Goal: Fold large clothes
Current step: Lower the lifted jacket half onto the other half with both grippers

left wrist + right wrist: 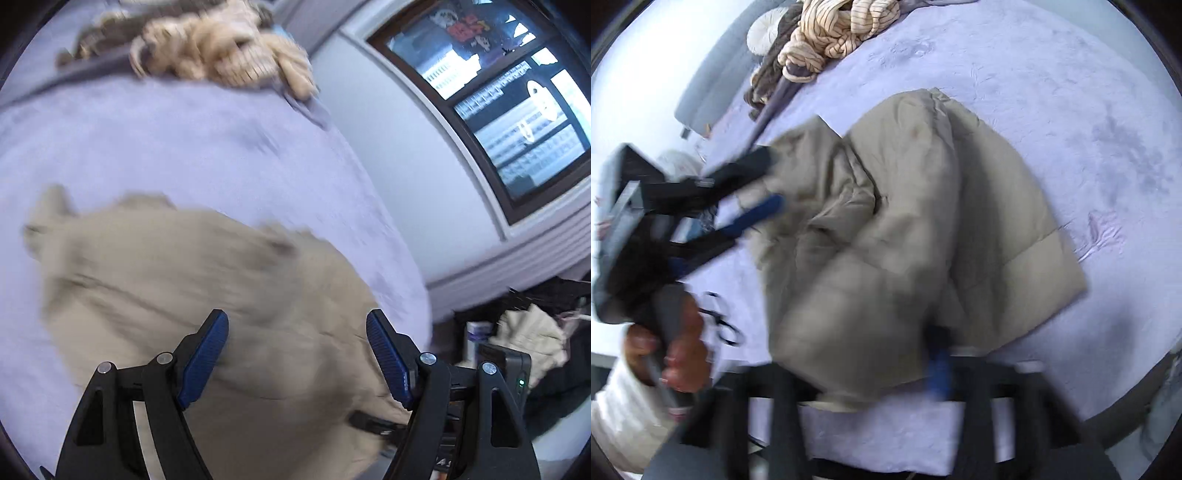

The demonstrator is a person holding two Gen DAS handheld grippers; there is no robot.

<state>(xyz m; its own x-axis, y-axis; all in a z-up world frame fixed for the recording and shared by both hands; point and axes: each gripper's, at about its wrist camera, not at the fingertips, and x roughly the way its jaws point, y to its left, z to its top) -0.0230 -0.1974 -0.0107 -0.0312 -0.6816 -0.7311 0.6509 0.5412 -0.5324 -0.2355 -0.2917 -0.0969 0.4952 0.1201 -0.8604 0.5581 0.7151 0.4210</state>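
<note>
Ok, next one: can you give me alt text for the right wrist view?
A beige puffer jacket lies partly folded on a lavender bedspread, with the motion-blurred right tool at its near edge. At left a hand holds the open left tool by the jacket's far side; striped clothes are heaped beyond.

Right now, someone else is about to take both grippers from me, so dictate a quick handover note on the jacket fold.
Left gripper: open, fingers spread above the beige puffer jacket, holding nothing.
Right gripper: blurred at the jacket's near edge, which drapes over its fingers; a grasp cannot be confirmed.
Jacket: lying on the lavender bedspread, partly folded, one side doubled over the body, still bunched and uneven.
Striped clothes pile: at the far end of the bed, untouched.
Left: flatten the jacket, finish its fold, then take on the pile.
</note>
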